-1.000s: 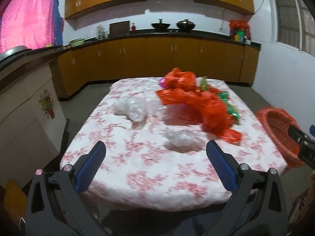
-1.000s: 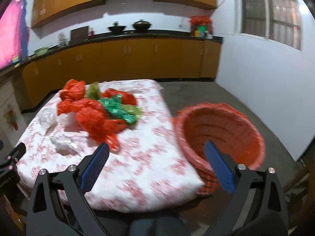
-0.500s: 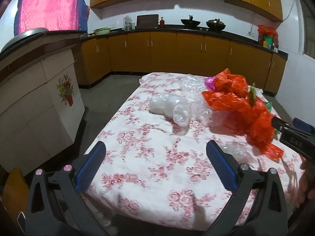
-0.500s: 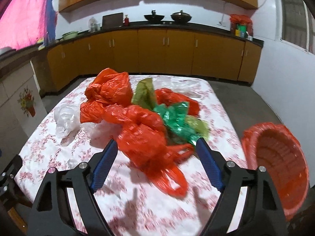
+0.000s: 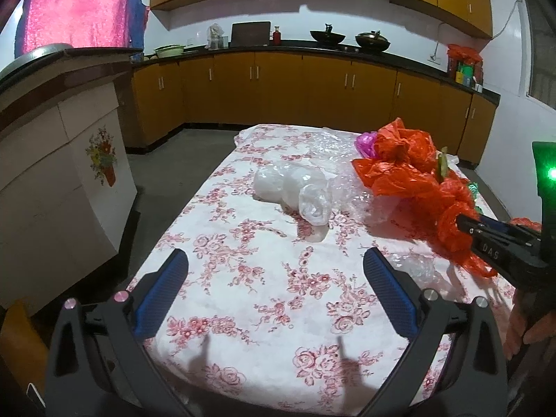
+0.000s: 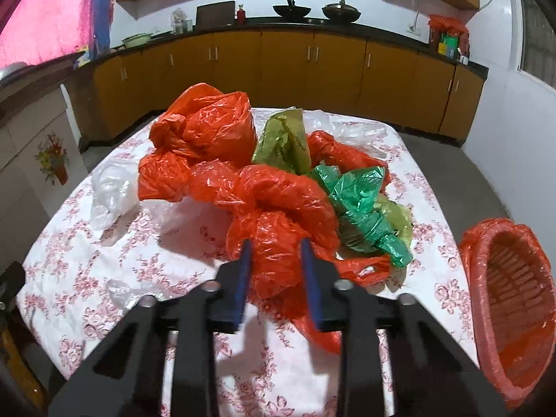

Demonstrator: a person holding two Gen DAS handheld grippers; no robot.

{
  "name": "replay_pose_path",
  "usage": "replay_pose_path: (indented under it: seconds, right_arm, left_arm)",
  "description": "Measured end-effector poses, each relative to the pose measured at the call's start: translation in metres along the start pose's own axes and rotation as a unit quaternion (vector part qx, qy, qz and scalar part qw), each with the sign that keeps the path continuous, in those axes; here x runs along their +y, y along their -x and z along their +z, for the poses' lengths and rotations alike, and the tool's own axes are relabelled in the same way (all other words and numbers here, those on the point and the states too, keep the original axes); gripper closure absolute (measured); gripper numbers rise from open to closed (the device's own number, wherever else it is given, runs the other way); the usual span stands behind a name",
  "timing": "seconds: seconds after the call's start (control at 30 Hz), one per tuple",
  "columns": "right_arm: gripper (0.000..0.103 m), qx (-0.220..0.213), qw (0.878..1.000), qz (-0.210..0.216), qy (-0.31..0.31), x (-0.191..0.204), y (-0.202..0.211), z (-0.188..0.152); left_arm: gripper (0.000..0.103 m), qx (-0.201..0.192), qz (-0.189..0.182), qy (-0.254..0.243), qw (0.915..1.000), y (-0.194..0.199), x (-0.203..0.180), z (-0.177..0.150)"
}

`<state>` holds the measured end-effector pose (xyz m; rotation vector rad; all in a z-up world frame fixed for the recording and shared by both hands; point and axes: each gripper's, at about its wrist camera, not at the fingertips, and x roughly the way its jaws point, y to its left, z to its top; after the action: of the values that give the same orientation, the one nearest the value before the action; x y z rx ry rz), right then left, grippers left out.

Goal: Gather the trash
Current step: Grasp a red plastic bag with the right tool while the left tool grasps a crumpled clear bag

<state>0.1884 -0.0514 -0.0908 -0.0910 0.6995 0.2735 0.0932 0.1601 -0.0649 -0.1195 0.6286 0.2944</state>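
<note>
Right hand-held gripper [image 6: 274, 264] is closing on the near red bag [image 6: 278, 239], plastic already between the jaws; left hand-held gripper [image 5: 274, 278] hangs apart over the counter [image 5: 264, 299]. The bag looks tangled, so lifting might drag the green bag [image 6: 361, 205] along, short of the basket [image 6: 514, 312].

Both wrist views overlook the same table [image 5: 264, 278].

Worktop cloth [image 6: 104, 264] white with pink roses, bags [image 6: 278, 208] orange, one bag [image 6: 358, 201] green, basket [image 6: 514, 295] orange-red, fingers [image 6: 243, 278] blue.
</note>
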Motion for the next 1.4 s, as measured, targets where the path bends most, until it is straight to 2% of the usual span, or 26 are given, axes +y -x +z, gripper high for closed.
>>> replay_pose_path:
  seconds: [0.17,0.5,0.77,1.0,1.2,1.23,1.4]
  right_arm:
    - [0.092,-0.013,1.000,0.022,-0.013,-0.006,0.018,-0.001]
    - [0.095,-0.045,0.998,0.036,-0.027,-0.023,0.053,-0.005]
    - [0.095,-0.069,0.996,0.001,-0.049,-0.052,0.086,-0.016]
    - [0.095,-0.062,0.995,-0.030,-0.065,-0.074,0.093,-0.028]
    - [0.095,-0.057,0.995,-0.040,-0.073,-0.087,0.094,-0.035]
    - [0.095,-0.057,0.995,-0.041,-0.073,-0.088,0.094,-0.036]
    - [0.095,-0.060,0.994,-0.045,-0.076,-0.091,0.098,-0.039]
  left_arm:
    - [0.009,0.004,-0.016,-0.006,0.9998,0.000,-0.008,0.000]
    - [0.019,0.006,-0.055,-0.030,0.9980,-0.001,-0.034,0.004]
    - [0.020,0.017,-0.099,-0.072,0.9924,-0.017,-0.074,0.005]
    - [0.023,0.064,-0.112,-0.109,0.9856,-0.052,-0.106,-0.005]
    - [0.044,0.110,-0.128,-0.093,0.9813,-0.072,-0.107,-0.014]
    - [0.050,0.111,-0.132,-0.091,0.9808,-0.072,-0.107,-0.014]
    - [0.063,0.096,-0.139,-0.098,0.9807,-0.066,-0.111,-0.013]
